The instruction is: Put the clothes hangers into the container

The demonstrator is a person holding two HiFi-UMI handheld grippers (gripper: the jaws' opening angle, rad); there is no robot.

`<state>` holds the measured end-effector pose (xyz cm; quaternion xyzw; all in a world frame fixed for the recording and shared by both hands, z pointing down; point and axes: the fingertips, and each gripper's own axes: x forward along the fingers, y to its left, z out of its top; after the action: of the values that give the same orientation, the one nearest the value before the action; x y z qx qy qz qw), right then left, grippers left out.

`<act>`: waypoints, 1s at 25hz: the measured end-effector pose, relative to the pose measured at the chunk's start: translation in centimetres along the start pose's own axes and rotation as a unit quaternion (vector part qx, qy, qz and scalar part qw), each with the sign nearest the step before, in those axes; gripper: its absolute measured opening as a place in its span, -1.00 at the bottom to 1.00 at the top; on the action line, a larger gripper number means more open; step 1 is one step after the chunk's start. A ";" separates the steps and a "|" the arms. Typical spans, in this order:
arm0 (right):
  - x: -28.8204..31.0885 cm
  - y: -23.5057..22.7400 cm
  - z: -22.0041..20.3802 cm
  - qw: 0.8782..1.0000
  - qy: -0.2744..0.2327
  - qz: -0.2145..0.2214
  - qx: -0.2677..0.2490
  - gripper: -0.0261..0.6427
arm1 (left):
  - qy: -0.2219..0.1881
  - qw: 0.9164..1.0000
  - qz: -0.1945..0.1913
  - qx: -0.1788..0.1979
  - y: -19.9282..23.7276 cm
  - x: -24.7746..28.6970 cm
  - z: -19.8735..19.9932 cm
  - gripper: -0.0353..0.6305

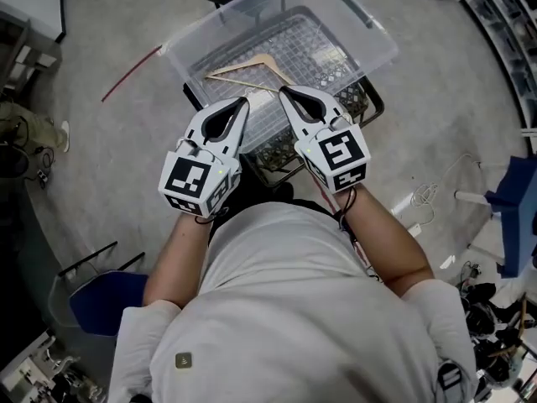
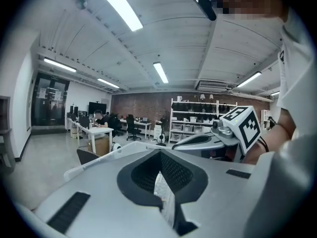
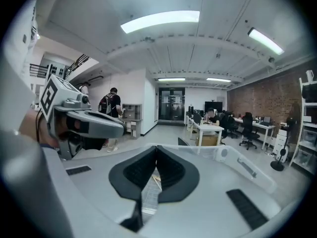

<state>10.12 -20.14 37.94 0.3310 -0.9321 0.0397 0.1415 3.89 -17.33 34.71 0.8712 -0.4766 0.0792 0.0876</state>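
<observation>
A clear plastic container point(image 1: 379, 50) stands on the floor ahead of me. A wooden clothes hanger point(image 1: 248, 66) lies inside it on a wire grid point(image 1: 312, 40). I hold both grippers side by side above the container's near edge, tips pointing toward it. My left gripper point(image 1: 244, 101) is shut, with nothing between its jaws. So is my right gripper point(image 1: 283, 91), just to its right. In the left gripper view the jaws point(image 2: 159, 151) meet over the container rim point(image 2: 104, 156). In the right gripper view the shut jaws point(image 3: 156, 148) show a sliver of hanger point(image 3: 155, 180) below.
A black crate point(image 1: 357, 107) sits under the container's near right corner. A red rod point(image 1: 130, 72) lies on the floor to the left, white cables point(image 1: 424, 195) to the right, a blue chair point(image 1: 102, 302) at my lower left. Desks and seated people point(image 3: 213, 118) stand farther off.
</observation>
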 end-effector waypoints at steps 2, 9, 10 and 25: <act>-2.0 0.3 1.0 1.000 -0.018 -0.001 -0.002 -0.86 | -0.008 1.000 0.002 0.007 -1.1 -0.7 0.6 -0.84; -6.2 0.2 1.7 0.999 -0.035 -0.002 -0.024 -0.86 | -0.009 1.000 0.013 0.009 -3.5 -2.1 0.6 -0.84; -6.2 0.4 1.7 0.999 -0.036 -0.003 -0.029 -0.86 | -0.009 1.000 0.015 0.008 -3.2 -2.5 0.5 -0.84; -8.4 3.8 1.0 1.000 -0.024 0.004 -0.014 -0.86 | -0.004 1.000 0.004 0.004 -3.5 -5.1 0.4 -0.84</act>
<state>13.72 -12.30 34.58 0.3259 -0.9371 0.0194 0.1238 4.17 -11.40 32.96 0.8699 -0.4801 0.0781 0.0818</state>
